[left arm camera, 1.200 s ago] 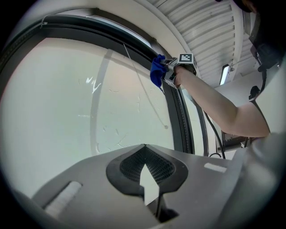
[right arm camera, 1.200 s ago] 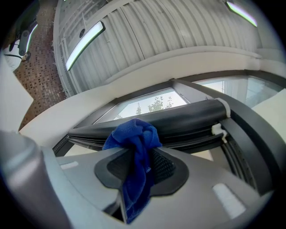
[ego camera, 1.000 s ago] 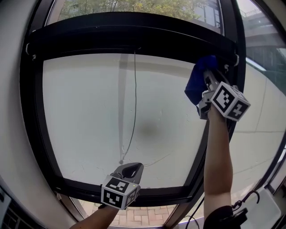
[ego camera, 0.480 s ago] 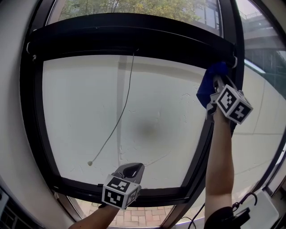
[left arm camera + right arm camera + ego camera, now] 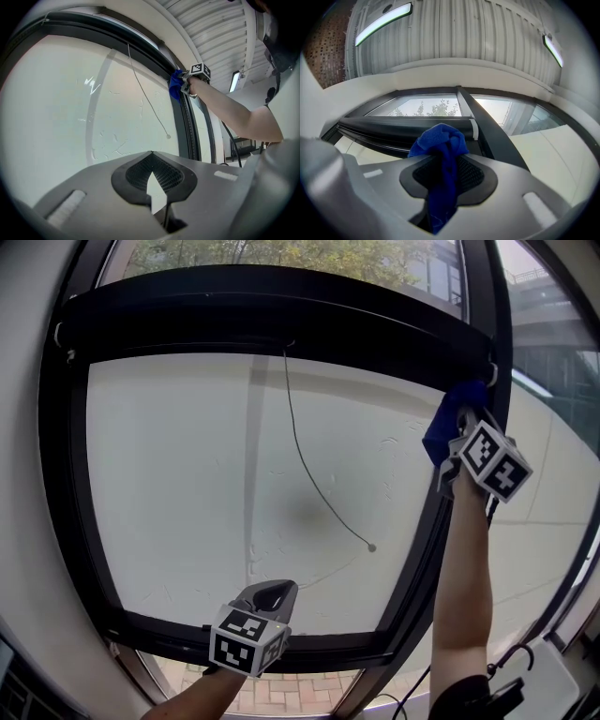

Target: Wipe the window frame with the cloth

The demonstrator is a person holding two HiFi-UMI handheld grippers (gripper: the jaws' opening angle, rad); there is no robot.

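While the right gripper is raised to the top right corner of the window, we see its jaws clamped on the blue cloth. In the right gripper view the cloth runs down between the two pads and bunches into a wad above the tips. That wad lies against the right upright of the black frame, just under the top bar. The left gripper view shows the same: cloth on the upright, right gripper just behind it, bare forearm stretching out to it.

The left gripper is low, in front of the bottom bar, near the middle, well apart from the cloth. In its own view we see its jaws pressed together at the tips, nothing gripped; only a slit of bright pane shows lower down between the pads.

A thin cord hangs from the top bar and curves to the right across the white pane, ending in a small bead. It is tilted, not plumb. We cannot tell if it touches the glass.

Trees show through the clear glass above the top bar. In the right gripper view, strip lights sit on a ribbed ceiling.
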